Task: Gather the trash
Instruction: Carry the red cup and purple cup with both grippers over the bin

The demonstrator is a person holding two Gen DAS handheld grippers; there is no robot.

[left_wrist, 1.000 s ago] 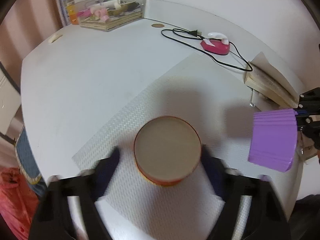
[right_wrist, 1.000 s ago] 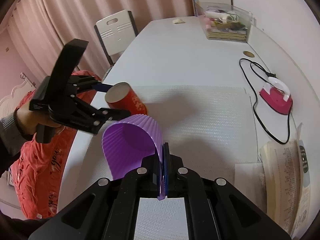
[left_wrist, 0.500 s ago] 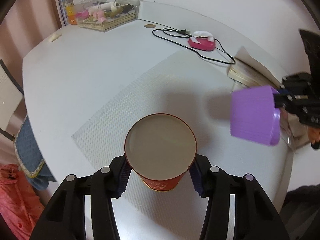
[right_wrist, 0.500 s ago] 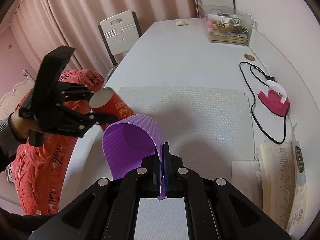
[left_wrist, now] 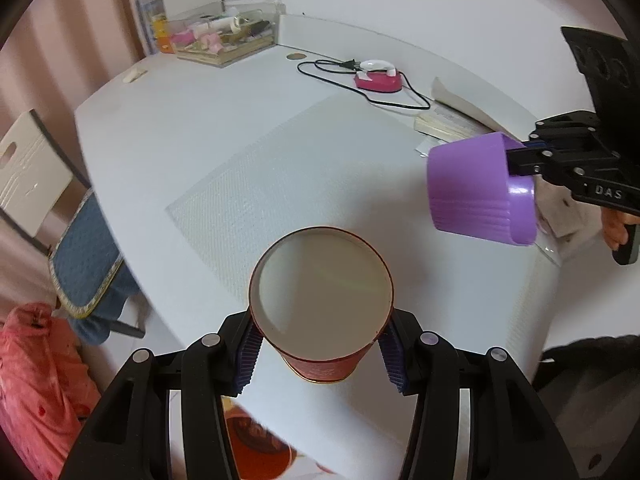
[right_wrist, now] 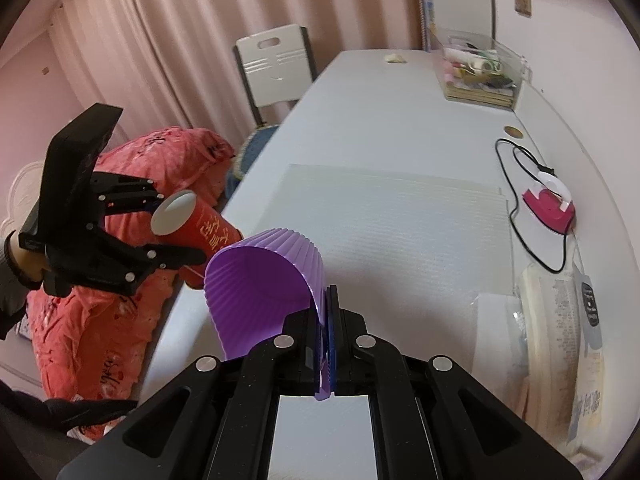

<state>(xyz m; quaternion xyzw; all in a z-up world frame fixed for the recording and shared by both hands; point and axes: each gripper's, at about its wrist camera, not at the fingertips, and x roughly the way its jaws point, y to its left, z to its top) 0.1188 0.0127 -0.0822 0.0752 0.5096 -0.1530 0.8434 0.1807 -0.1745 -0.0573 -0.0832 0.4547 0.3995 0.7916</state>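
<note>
My left gripper [left_wrist: 320, 354] is shut on a red paper cup [left_wrist: 322, 300] with a white base, held in the air over the table's near edge. It also shows in the right wrist view [right_wrist: 200, 224], lifted beside the table. My right gripper [right_wrist: 327, 320] is shut on the rim of a ribbed purple cup [right_wrist: 264, 276], held on its side above the table. The purple cup shows at the right of the left wrist view [left_wrist: 476, 188].
A white table [left_wrist: 168, 120] carries a ribbed mat [left_wrist: 304, 160], a pink device with black cord [left_wrist: 378, 80], open books [left_wrist: 452, 120] and a clear box of items [left_wrist: 224, 40]. A chair [right_wrist: 276, 68] and a red bag [right_wrist: 96, 304] stand beside the table.
My left gripper closed on the red cup and lifted it off the mat, back past the table edge. The purple cup stayed gripped and rose slightly.
</note>
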